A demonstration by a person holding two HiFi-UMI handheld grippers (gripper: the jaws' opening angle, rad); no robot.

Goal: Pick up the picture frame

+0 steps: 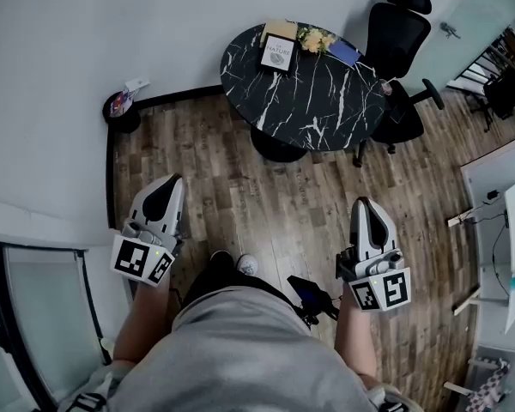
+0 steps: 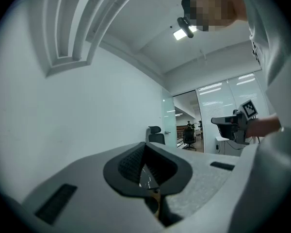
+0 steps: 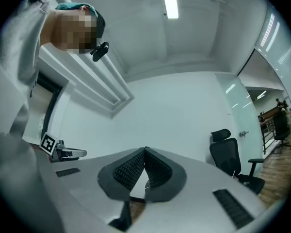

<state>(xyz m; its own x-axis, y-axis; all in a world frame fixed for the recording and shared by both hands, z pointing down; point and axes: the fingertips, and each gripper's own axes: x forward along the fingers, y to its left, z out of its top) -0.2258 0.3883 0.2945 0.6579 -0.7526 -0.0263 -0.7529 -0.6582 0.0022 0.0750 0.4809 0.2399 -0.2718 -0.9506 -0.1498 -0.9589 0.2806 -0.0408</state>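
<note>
Grey left gripper (image 1: 170, 184) jaws together, empty, right gripper (image 1: 366, 204) likewise closed, picture frame (image 1: 277, 54) well apart on marble table (image 1: 326, 101)

Bench (image 1: 326, 110) glossy black stone, white-veined; floor (image 1: 232, 196) matt brown wood planks; right claw (image 3: 144, 150) smooth grey plastic, ribbed black pads (image 3: 128, 171).

Both grippers low, the table well ahead of me.
I see the left gripper (image 1: 173, 181) and the right gripper (image 1: 365, 204) above the wooden floor (image 1: 240, 187), each with jaws together and empty. The picture frame (image 1: 278, 54) is on the black marble table (image 1: 326, 110), near yellow flowers (image 1: 315, 39); a black office chair (image 1: 402, 41) is just beside the table.
</note>
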